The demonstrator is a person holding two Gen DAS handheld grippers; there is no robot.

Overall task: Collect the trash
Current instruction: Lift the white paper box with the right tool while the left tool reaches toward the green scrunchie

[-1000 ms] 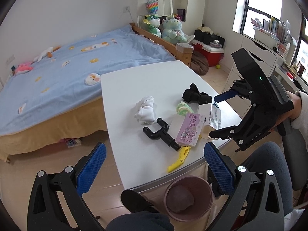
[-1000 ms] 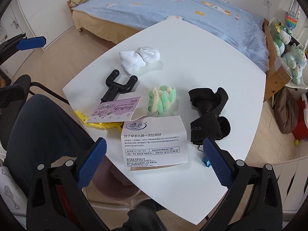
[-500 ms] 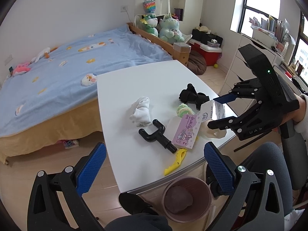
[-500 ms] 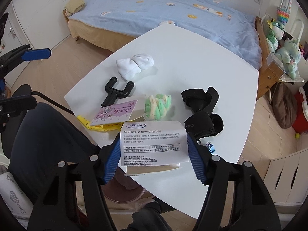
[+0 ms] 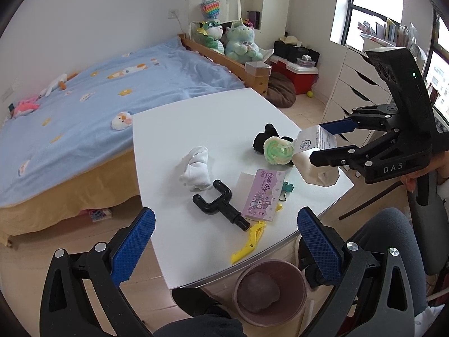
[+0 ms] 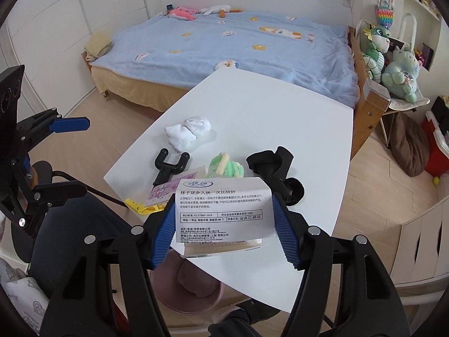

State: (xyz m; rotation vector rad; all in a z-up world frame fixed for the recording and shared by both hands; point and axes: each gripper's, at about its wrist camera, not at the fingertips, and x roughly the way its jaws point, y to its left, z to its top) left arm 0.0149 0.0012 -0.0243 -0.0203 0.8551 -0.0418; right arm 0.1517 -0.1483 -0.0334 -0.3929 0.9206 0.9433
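Right claw (image 6: 223, 219) clamps the white paper package (image 6: 221, 210), lifted above the table (image 6: 280, 118) edge. Left claw (image 5: 224, 241) spread wide, empty, above the pink bin (image 5: 269, 292).

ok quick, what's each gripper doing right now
left gripper: open, holding nothing
right gripper: closed on the white paper package

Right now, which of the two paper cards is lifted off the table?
The white printed card, clamped in the right gripper; the pink cartoon card lies flat on the table.
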